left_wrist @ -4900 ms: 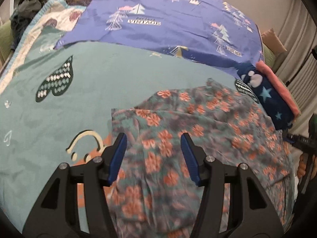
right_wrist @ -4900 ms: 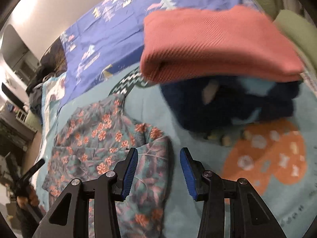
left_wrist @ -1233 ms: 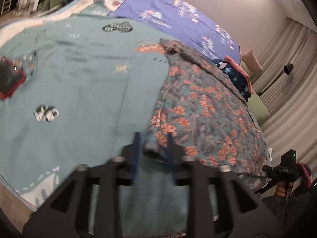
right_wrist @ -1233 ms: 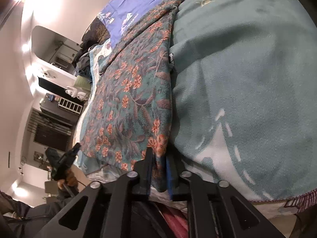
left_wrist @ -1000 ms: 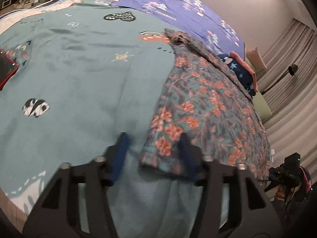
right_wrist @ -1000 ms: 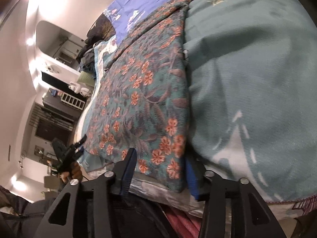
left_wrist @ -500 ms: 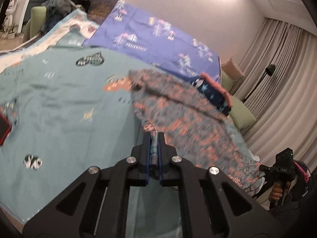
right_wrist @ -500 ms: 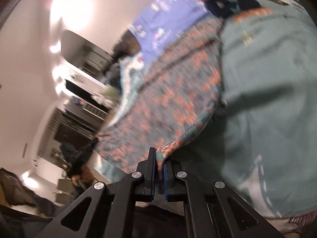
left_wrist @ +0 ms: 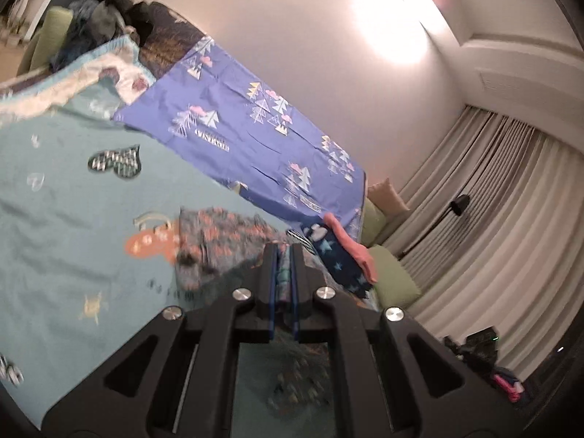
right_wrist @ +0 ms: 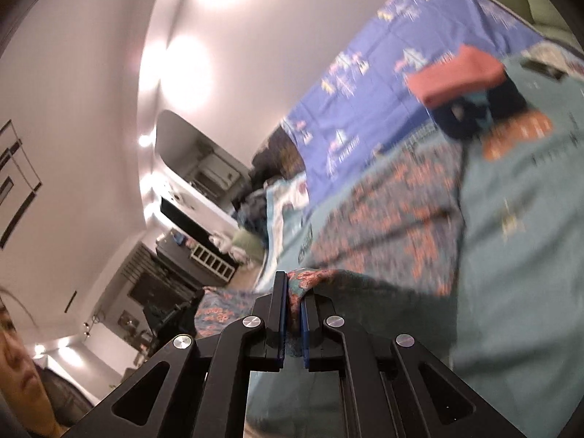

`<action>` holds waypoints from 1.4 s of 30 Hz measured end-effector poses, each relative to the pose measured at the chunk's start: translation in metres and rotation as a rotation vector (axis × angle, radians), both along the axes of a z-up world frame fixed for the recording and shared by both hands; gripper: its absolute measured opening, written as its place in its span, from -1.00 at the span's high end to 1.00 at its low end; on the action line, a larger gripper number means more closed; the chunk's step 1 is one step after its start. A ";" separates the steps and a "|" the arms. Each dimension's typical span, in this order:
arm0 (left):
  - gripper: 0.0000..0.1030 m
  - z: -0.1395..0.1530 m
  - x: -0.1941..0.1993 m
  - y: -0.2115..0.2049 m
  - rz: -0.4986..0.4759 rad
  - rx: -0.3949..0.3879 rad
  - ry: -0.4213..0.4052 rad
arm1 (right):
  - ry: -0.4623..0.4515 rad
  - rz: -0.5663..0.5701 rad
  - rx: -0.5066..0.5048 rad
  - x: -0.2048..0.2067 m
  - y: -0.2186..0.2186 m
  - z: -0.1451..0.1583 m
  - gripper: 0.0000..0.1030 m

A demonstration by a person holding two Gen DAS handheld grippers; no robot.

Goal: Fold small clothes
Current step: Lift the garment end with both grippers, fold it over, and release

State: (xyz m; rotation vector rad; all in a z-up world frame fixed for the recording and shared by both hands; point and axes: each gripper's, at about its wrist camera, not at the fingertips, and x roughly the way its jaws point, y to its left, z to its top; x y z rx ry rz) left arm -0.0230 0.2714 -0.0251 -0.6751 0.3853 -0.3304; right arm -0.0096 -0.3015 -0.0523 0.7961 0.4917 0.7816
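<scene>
A teal garment with orange flowers [left_wrist: 219, 233] lies on the teal bedspread [left_wrist: 65, 219], its near end raised off the bed. My left gripper [left_wrist: 284, 252] is shut on one near corner of it, and cloth hangs below the blue pads. My right gripper [right_wrist: 294, 284] is shut on the other near corner; the floral garment [right_wrist: 394, 204] stretches away from it across the bed. Motion blurs the fabric in both views.
A folded stack, pink piece [left_wrist: 350, 244] over navy star-print piece [left_wrist: 339, 259], sits at the bed's far edge, also in the right wrist view as the stack [right_wrist: 463, 76]. A purple tree-print sheet [left_wrist: 248, 124] covers the far side. Curtains and a floor lamp [left_wrist: 458, 206] stand beyond.
Both grippers shut on the garment's near corners and rose, lifting that end off the bed. The views tilted up from the bedspread toward the walls.
</scene>
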 end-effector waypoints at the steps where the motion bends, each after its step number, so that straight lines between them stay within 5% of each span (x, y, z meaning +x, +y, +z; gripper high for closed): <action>1: 0.86 0.005 0.008 -0.002 0.001 0.010 0.002 | -0.006 -0.009 -0.005 0.008 -0.001 0.006 0.90; 10: 0.85 0.041 0.088 -0.020 0.054 0.103 0.004 | -0.041 -0.078 -0.076 0.095 0.003 0.047 0.90; 20: 0.86 0.040 0.178 -0.030 0.117 0.159 0.036 | 0.003 -0.186 -0.198 0.201 0.010 0.053 0.90; 25: 0.86 0.021 0.234 -0.033 0.131 0.194 0.098 | 0.068 -0.252 -0.309 0.253 0.019 0.035 0.90; 32: 0.85 -0.027 0.307 -0.049 0.107 0.276 0.207 | 0.123 -0.369 -0.599 0.312 0.053 -0.001 0.90; 39: 0.85 -0.090 0.359 -0.063 0.091 0.368 0.346 | 0.237 -0.346 -0.773 0.353 0.077 -0.052 0.89; 42: 0.85 -0.111 0.364 -0.058 0.096 0.346 0.394 | 0.300 -0.316 -0.810 0.363 0.077 -0.067 0.81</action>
